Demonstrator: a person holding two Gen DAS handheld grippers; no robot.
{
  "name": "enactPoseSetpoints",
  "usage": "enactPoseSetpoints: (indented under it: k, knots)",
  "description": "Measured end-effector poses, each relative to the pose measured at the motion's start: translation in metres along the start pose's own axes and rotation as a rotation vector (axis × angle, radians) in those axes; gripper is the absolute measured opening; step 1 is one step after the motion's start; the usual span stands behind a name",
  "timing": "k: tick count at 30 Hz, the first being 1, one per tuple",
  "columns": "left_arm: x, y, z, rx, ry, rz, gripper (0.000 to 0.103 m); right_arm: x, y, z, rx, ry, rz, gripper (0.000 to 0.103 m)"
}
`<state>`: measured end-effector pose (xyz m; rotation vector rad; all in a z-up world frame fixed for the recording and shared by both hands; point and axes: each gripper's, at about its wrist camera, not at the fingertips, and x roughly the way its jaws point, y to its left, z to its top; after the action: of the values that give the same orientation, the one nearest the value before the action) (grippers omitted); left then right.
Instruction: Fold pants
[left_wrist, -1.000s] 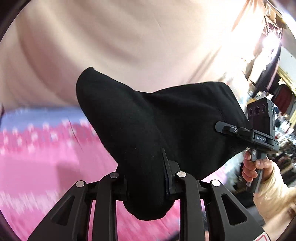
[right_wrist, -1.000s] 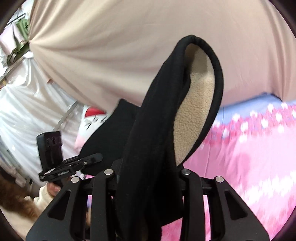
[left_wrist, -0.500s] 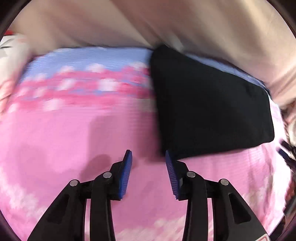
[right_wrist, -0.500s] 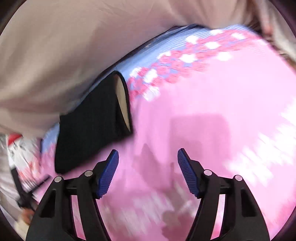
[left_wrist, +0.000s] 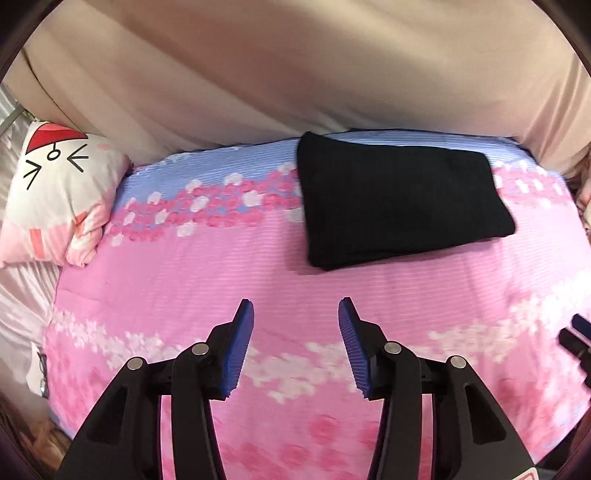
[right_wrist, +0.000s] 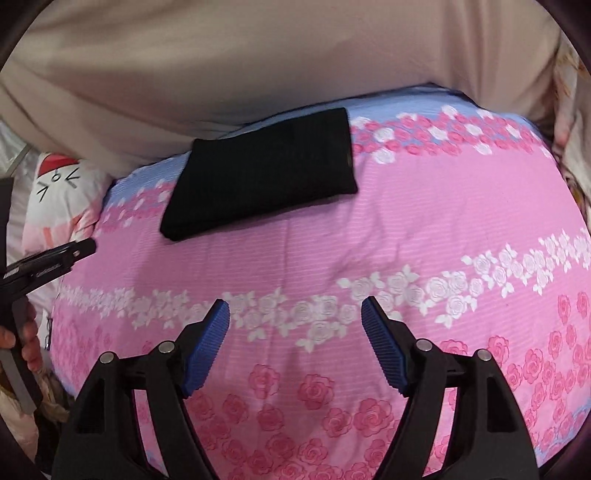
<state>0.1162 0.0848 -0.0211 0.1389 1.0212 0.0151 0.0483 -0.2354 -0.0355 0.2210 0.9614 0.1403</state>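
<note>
1. The black pants (left_wrist: 399, 199) are lying folded into a neat rectangle on the pink floral bedsheet (left_wrist: 229, 280), up at the far side of the bed, sitting partly on the blue band of the sheet and partly on the pink. Nothing is touching them.
2. From the right wrist view the same pants (right_wrist: 266, 166) are showing up left of centre, and there's a sliver of a lighter lining peeking out along their right-hand edge.
3. The left gripper (left_wrist: 296, 332) is hanging over bare sheet, well short of the pants, pointing down at an angle. Its jaws have just been opening and are standing apart with nothing between them, the blue ribbed pads (left_wrist: 240, 347) facing each other across empty space.
4. The right gripper (right_wrist: 295, 325) is doing the same thing over the band of white roses: jaws have just been opening, now spread wider than the left ones, and holding nothing. Its blue pads (right_wrist: 384, 350) are well clear of the fabric.
5. A beige curtain (left_wrist: 295, 74) is hanging behind the bed, filling the top of both views.
6. A white-and-pink cartoon-face pillow (left_wrist: 59, 192) is sitting at the left end of the bed, well apart from the pants.
7. At the left edge of the right wrist view, the person's left hand (right_wrist: 26, 336) is gripping the handle of the other tool, only partly in the shot.
</note>
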Motion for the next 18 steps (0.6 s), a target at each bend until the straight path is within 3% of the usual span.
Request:
enactPoseSetpoints:
  k: [4,7,8,13,15,18]
  knots:
    - [-0.02,-0.031,-0.006,0.011,-0.005,0.009,0.047,-0.012,0.001,0.004,-0.04,-0.019,0.017,0.078]
    - [-0.029,-0.047,-0.011,0.012,-0.01,0.042,0.06,-0.019,-0.001,0.01,-0.058,-0.038,0.033,0.079]
    - [-0.032,-0.051,-0.013,0.006,-0.015,0.052,0.061,-0.02,0.0,0.012,-0.061,-0.044,0.027,0.079]
    - [-0.034,-0.059,-0.016,0.006,-0.017,0.045,0.063,-0.022,0.002,0.026,0.004,-0.077,0.002,0.08]
    - [-0.034,-0.059,-0.012,0.024,-0.036,0.037,0.075,-0.021,0.009,0.03,0.034,-0.092,-0.026,0.08]
    - [-0.032,-0.054,-0.003,0.058,-0.07,0.034,0.079,-0.016,0.021,0.035,0.046,-0.109,-0.057,0.081]
